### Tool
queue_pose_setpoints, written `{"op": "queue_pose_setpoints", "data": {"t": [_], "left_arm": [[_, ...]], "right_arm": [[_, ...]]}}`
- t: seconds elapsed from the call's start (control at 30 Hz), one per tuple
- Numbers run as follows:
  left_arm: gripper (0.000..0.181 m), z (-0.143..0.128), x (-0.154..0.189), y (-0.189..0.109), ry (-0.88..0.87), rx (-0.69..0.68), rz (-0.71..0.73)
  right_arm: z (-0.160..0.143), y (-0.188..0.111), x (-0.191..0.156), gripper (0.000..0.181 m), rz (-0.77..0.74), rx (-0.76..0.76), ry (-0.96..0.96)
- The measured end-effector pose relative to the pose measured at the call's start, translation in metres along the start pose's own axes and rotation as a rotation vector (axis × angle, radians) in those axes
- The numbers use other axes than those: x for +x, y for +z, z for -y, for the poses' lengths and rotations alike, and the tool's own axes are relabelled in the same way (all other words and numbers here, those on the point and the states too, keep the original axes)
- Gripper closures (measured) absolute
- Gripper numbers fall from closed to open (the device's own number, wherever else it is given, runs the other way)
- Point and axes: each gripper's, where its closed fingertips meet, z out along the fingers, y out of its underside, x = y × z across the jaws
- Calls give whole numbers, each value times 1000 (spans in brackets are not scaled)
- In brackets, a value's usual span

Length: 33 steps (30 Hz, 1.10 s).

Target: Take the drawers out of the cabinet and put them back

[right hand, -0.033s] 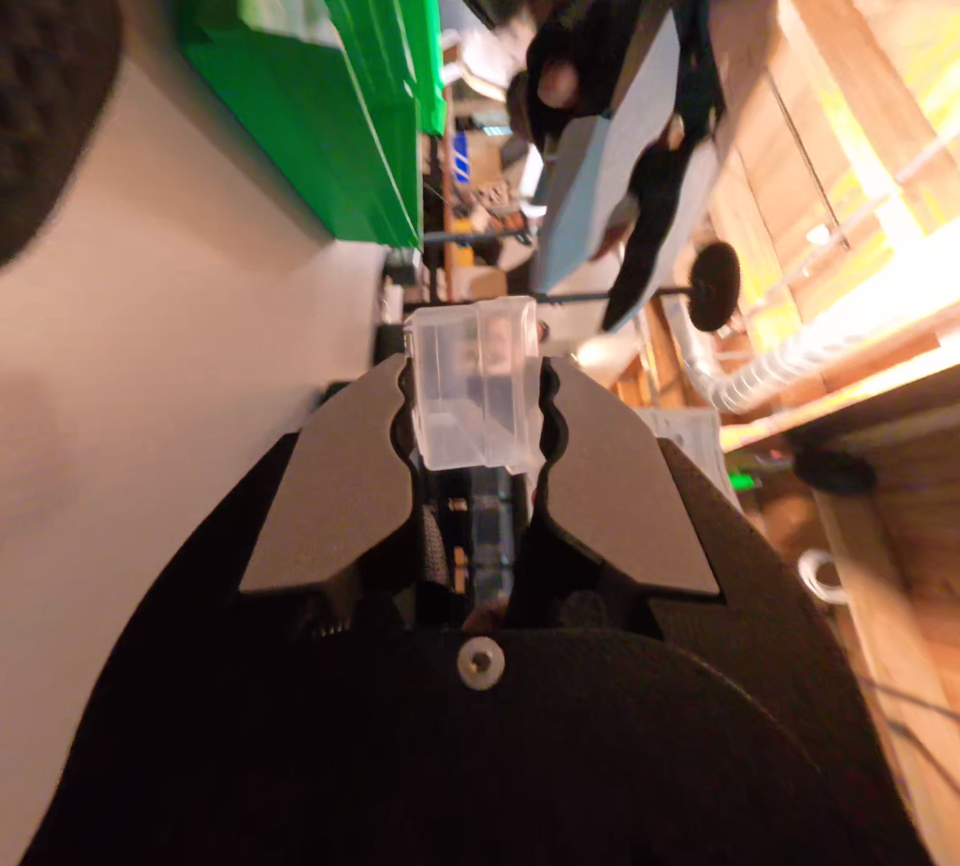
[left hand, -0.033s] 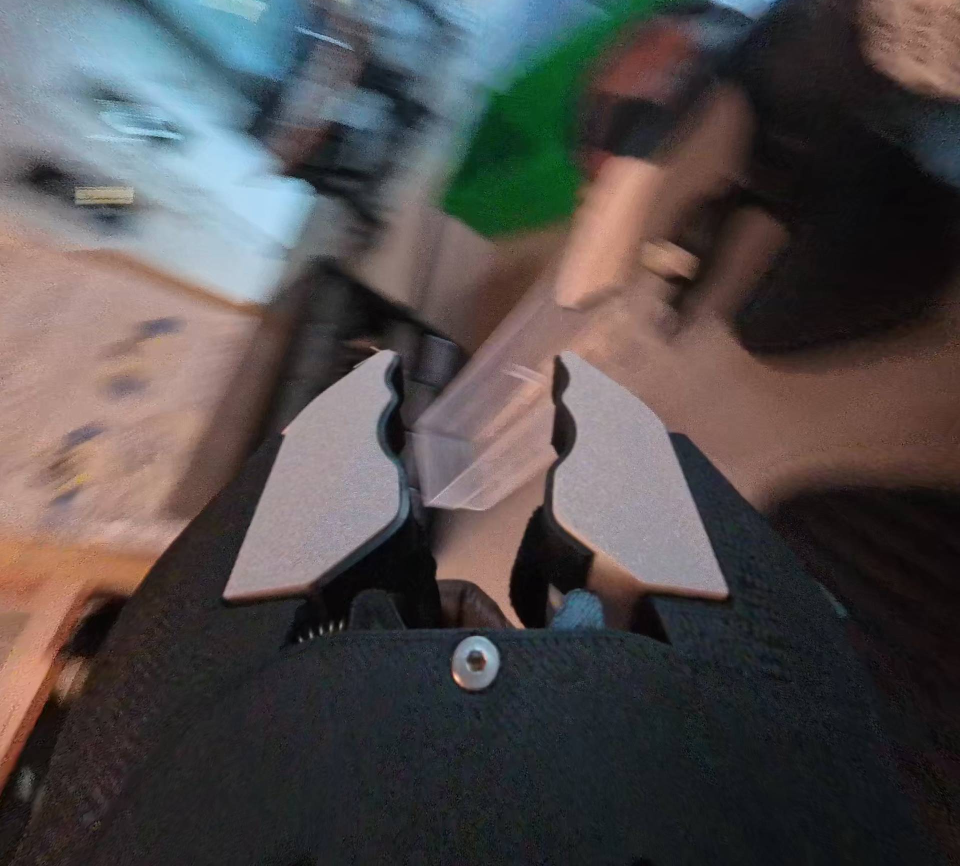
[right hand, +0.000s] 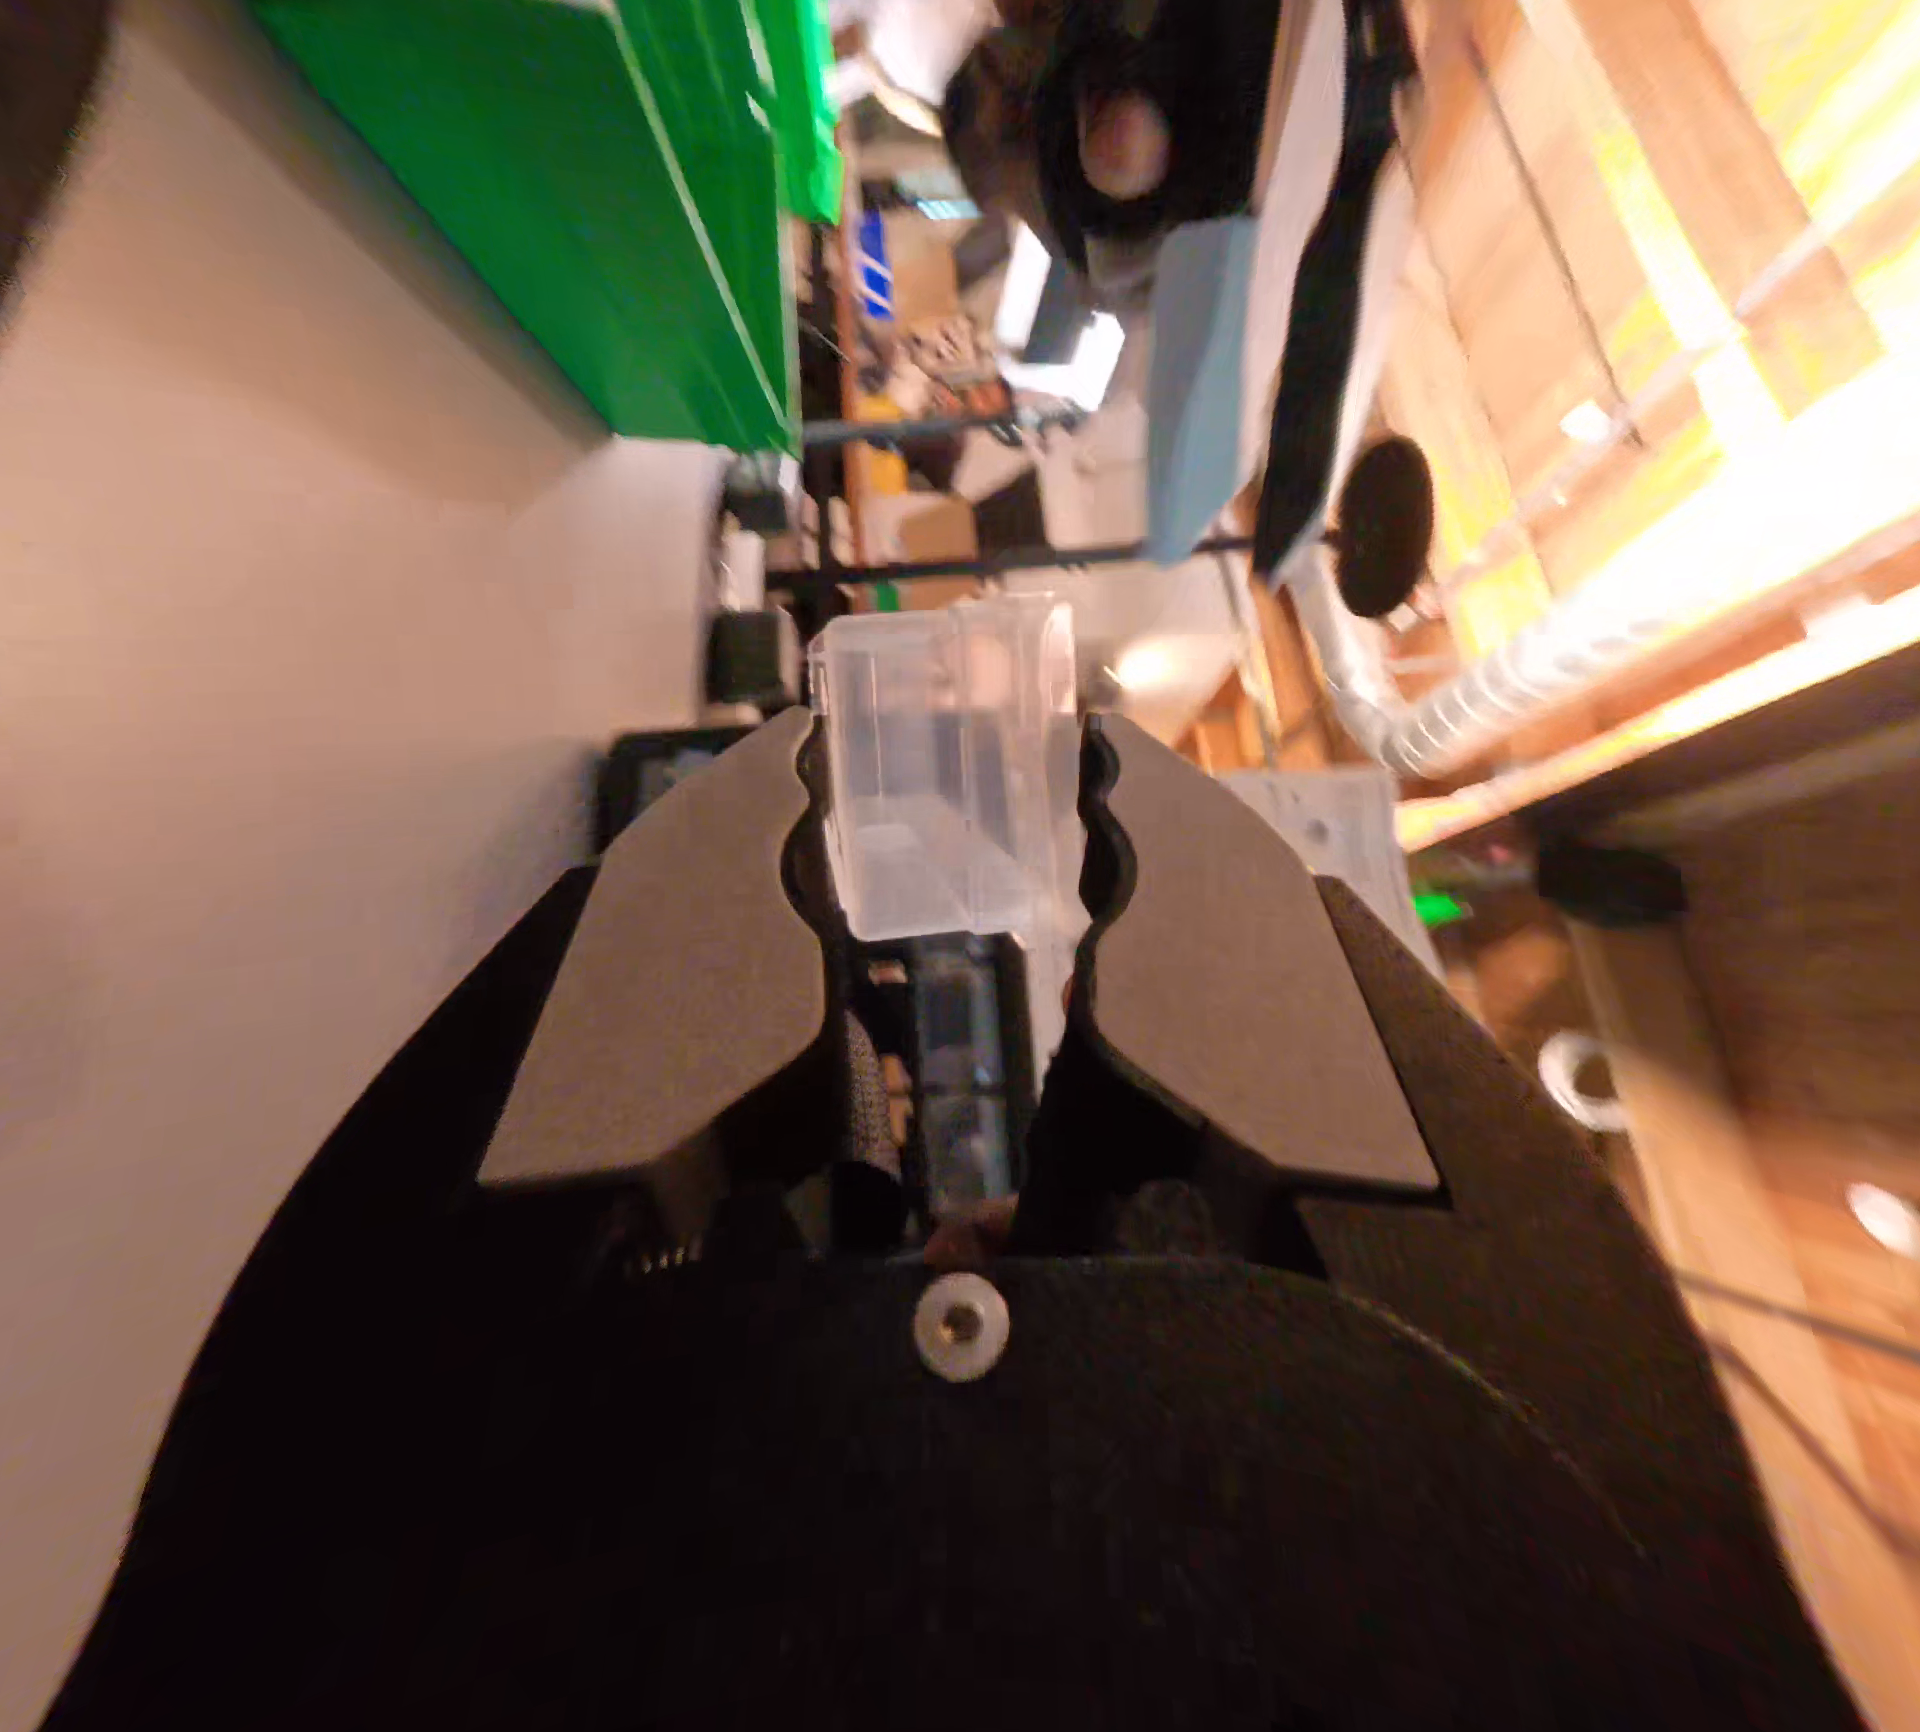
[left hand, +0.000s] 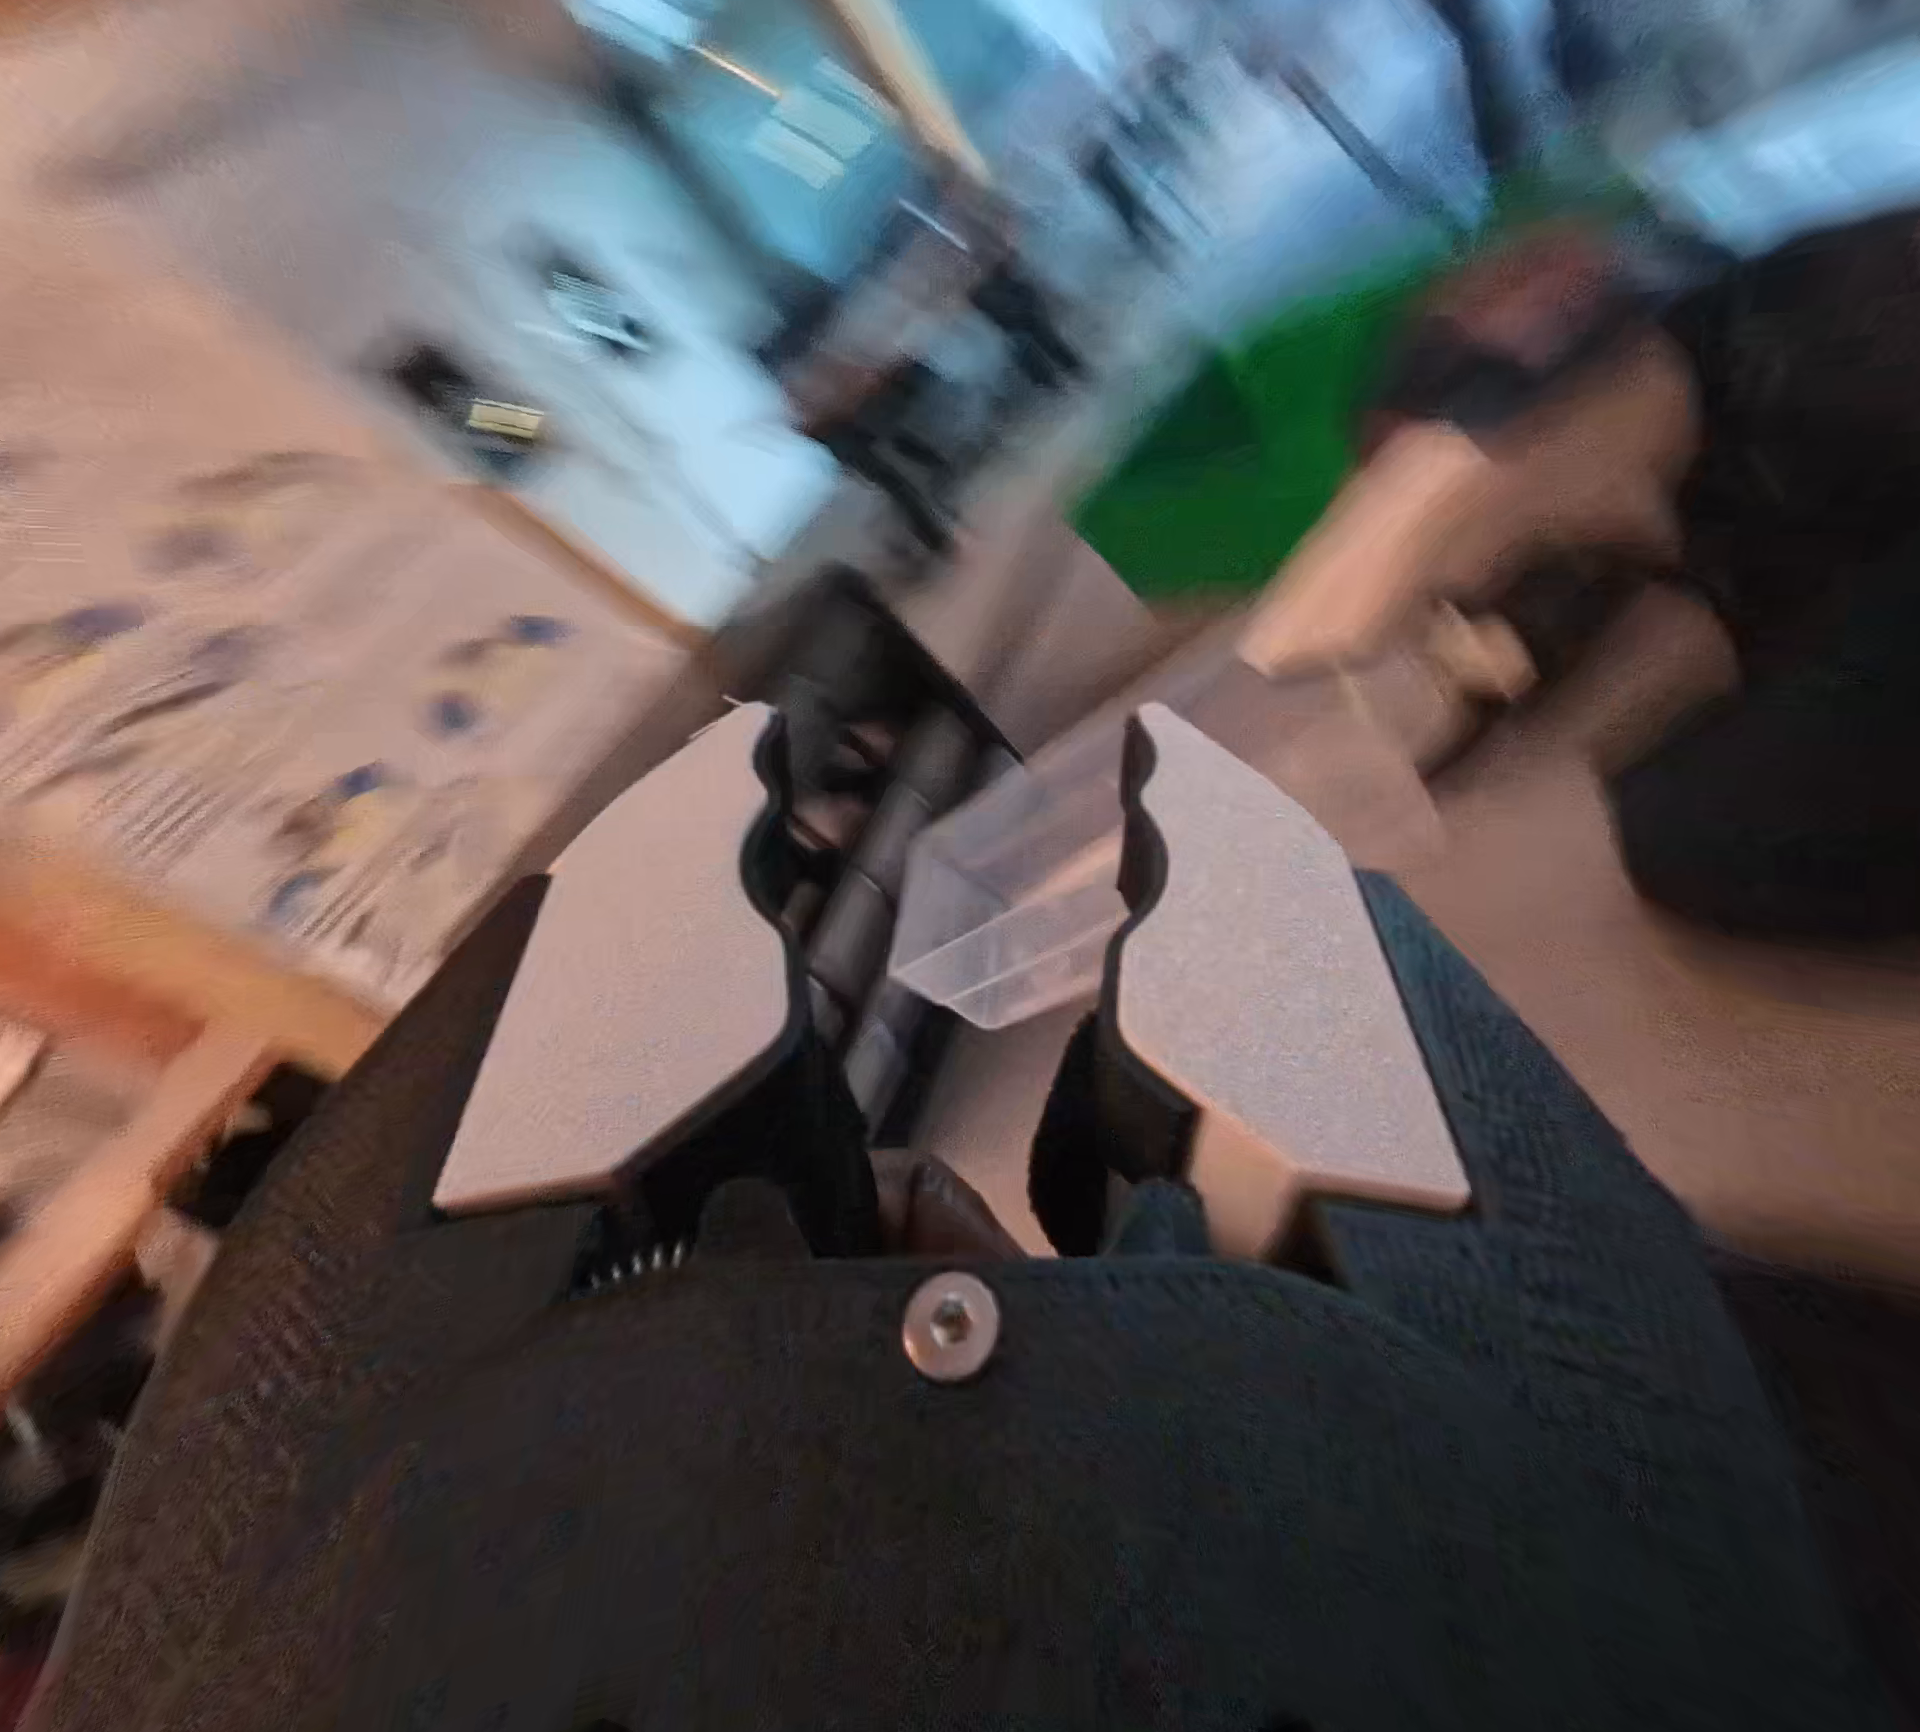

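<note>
Through my right wrist view the beige tabletop runs down the left of the frame, since the camera is rolled on its side. The green cabinet stands on that surface at the far end, its striped front facing the room. Beyond the cabinet I see cluttered shelving, a pale blue panel and warm wooden walls, all smeared.

My right gripper pinches a clear plastic drawer between both fingers, held in the air on the near side of the cabinet and well apart from it, with bare tabletop between them.

In my left wrist view everything is heavily blurred. My left gripper is spread; a second clear drawer leans against its right finger, while the left finger stands clear of it, so I see no pinch. The cabinet shows as a green blur up and right of that drawer, beside a person's hand and dark sleeve. Open beige surface lies around the gripper's right flank.
</note>
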Motion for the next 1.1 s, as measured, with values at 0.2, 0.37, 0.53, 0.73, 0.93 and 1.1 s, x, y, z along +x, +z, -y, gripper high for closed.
{"op": "queue_pose_setpoints", "data": {"t": [0.2, 0.37, 0.53, 0.73, 0.93, 1.1], "left_arm": [[90, -55, 21, 11, -1118, 296, 148], [116, -56, 44, 37, -1598, 429, -110], [117, -64, 51, 42, -1604, 354, -208], [123, -59, 65, 45, -1542, 318, -281], [130, -60, 62, 37, -1527, 314, -313], [130, -54, 61, 25, -1541, 279, -408]], "right_arm": [[-30, 7, 17, 136, -221, -236, -177], [-22, 15, 8, 136, -276, -262, -312], [-27, 17, -5, 136, -261, -247, -352], [-29, 21, -14, 136, -238, -251, -375], [-17, 8, -7, 118, -219, -82, -130], [-39, -4, 3, 104, -154, -71, -39]]}}
